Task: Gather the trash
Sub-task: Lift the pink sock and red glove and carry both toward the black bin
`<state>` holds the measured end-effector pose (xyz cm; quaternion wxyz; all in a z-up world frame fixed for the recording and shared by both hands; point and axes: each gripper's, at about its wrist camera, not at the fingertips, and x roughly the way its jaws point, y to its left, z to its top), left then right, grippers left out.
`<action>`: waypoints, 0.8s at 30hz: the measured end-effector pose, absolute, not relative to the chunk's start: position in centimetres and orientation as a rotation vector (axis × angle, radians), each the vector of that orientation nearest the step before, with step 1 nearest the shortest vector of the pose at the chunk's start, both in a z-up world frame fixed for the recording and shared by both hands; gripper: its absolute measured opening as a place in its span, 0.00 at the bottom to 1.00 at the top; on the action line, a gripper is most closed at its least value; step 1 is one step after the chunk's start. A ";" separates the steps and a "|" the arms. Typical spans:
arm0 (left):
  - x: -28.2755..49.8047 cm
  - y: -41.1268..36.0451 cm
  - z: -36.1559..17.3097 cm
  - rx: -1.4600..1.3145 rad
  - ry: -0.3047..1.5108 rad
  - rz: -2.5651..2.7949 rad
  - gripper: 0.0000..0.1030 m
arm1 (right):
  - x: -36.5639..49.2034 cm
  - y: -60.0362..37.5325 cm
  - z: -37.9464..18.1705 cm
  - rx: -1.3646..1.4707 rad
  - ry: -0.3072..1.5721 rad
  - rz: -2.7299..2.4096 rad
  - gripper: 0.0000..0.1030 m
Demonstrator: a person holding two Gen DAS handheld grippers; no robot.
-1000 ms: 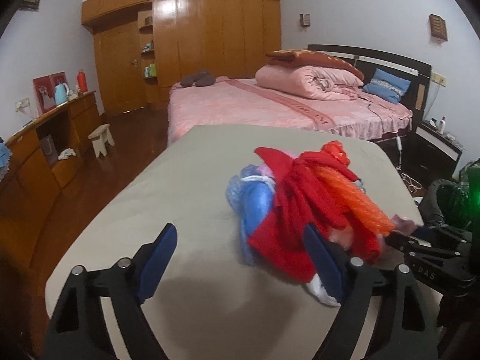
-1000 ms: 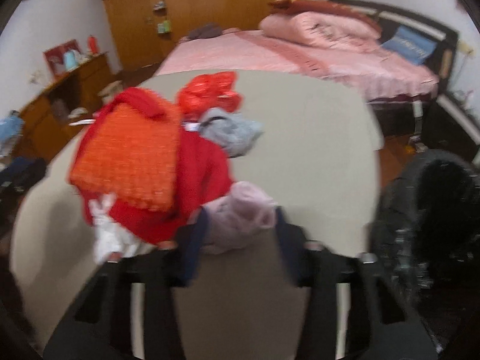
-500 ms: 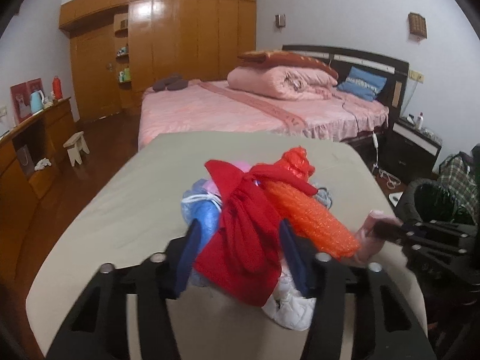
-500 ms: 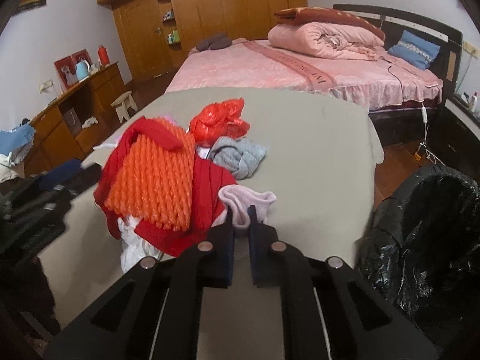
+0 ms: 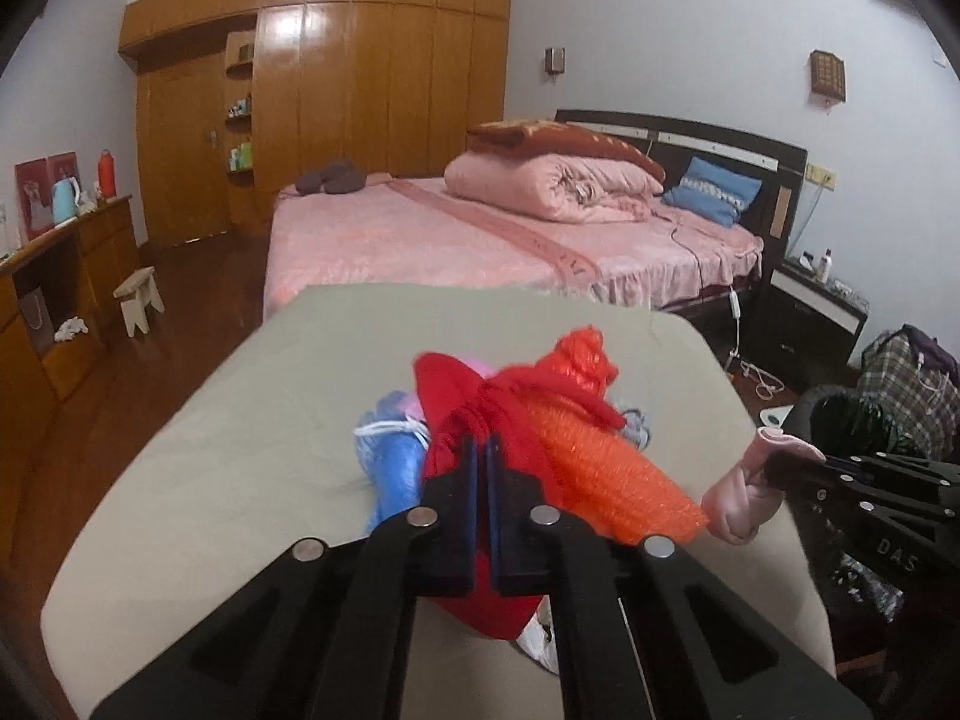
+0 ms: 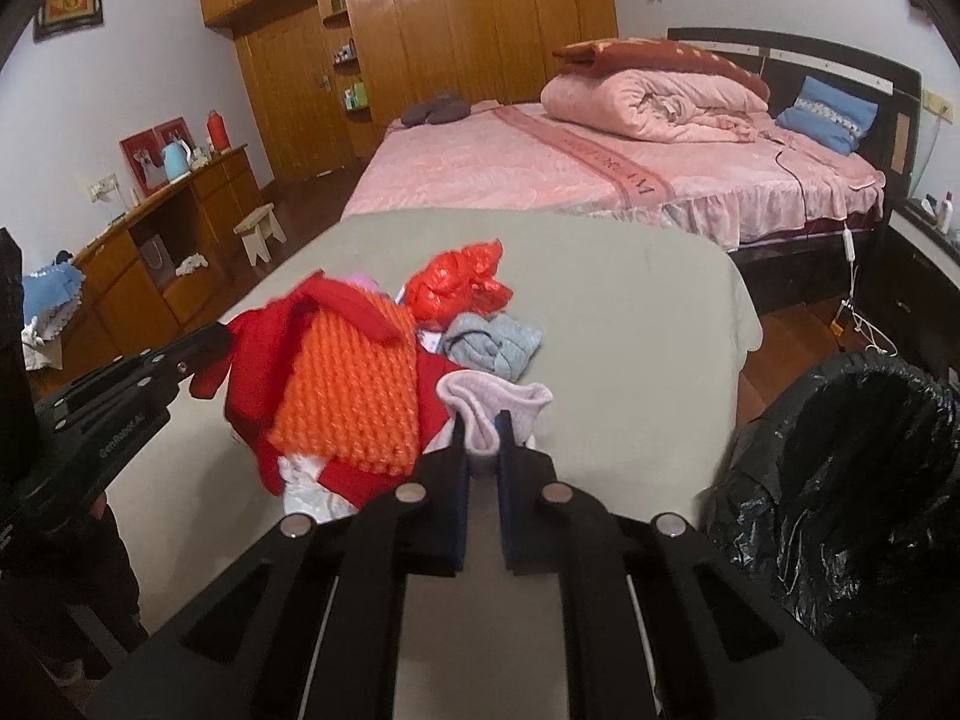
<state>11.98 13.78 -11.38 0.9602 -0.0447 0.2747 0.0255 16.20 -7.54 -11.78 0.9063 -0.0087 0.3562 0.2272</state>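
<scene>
Clamping red cloth [image 5: 456, 438], left gripper [image 5: 480, 450] pinches tight; right gripper [image 6: 482, 429] grips pink sock [image 6: 492, 405].

A heap of cloth items [image 6: 360, 384] lies on a covered table [image 6: 630, 324], with a bed [image 6: 540, 174] behind it and a wardrobe [image 6: 456, 42] beyond. The bin [image 6: 852, 480] stands at the table's right, a sideboard [image 6: 156, 258] along the left wall (a stool [image 6: 259, 233] before it). A folded quilt [image 6: 648, 102] rests on the bed
</scene>
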 end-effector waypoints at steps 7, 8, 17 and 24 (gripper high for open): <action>10.9 13.8 -10.4 -0.084 0.568 0.048 0.03 | 15.4 -7.5 -10.7 -0.010 0.718 0.481 0.07; 11.2 13.8 -10.8 -0.085 0.588 0.044 0.03 | 15.5 -7.4 -10.9 -0.011 0.723 0.479 0.07; 14.1 14.7 -12.4 -0.105 0.614 0.079 0.59 | 16.2 -7.1 -12.3 -0.022 0.753 0.468 0.07; 15.9 14.8 -14.2 -0.097 0.669 0.012 0.12 | 16.6 -6.6 -12.2 -0.031 0.751 0.479 0.07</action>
